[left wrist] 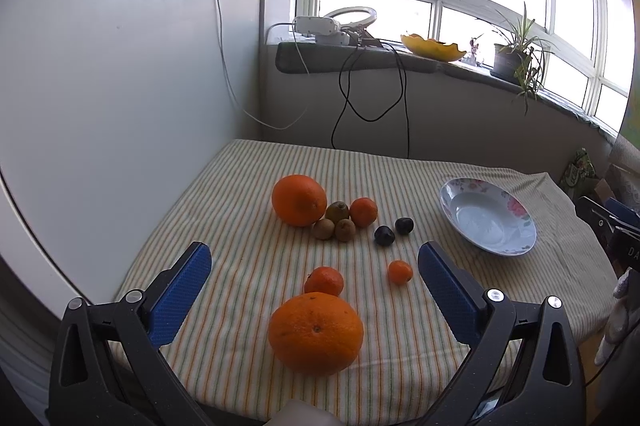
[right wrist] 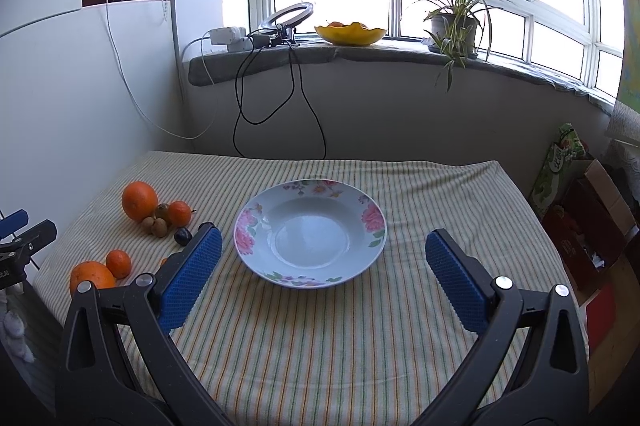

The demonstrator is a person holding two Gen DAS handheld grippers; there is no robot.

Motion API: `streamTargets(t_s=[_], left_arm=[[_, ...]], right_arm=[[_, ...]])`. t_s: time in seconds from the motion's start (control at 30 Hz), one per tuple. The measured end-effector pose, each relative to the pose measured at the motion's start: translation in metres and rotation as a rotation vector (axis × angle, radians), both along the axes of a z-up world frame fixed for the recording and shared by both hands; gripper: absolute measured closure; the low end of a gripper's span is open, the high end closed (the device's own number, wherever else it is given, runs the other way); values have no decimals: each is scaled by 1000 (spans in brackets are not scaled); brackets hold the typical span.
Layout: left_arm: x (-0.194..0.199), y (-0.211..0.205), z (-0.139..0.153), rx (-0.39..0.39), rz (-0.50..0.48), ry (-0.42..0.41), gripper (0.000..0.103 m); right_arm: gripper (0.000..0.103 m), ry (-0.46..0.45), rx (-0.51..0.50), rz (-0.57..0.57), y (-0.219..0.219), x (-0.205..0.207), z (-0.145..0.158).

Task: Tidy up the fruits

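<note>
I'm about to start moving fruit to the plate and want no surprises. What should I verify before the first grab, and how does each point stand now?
1. Left tool open: ok, fingers spread wide.
2. Right tool open and holding nothing: ok.
3. Flowered plate free to receive fruit: ok, nothing lies in it.
4. Nearest large orange lined up between the left fingers: ok, though the small tangerine sits right behind it, perhaps touching.
5. Kiwis separable: cannot tell, they huddle against the far orange.
6. Striped cloth lying flat under the plate: ok.
</note>
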State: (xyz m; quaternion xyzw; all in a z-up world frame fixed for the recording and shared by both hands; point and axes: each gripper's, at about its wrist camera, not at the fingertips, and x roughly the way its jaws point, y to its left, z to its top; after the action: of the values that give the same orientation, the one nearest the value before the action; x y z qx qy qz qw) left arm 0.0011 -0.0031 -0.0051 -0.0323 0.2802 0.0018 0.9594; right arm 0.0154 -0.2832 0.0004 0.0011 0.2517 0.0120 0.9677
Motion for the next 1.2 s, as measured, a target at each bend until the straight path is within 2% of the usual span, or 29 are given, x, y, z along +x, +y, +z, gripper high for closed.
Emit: streamTargets(t_s=[1.2], left_arm=[[0, -1, 1, -13, -10, 3, 1]], right_arm=[[0, 7, 3, 17, 4, 0, 0]])
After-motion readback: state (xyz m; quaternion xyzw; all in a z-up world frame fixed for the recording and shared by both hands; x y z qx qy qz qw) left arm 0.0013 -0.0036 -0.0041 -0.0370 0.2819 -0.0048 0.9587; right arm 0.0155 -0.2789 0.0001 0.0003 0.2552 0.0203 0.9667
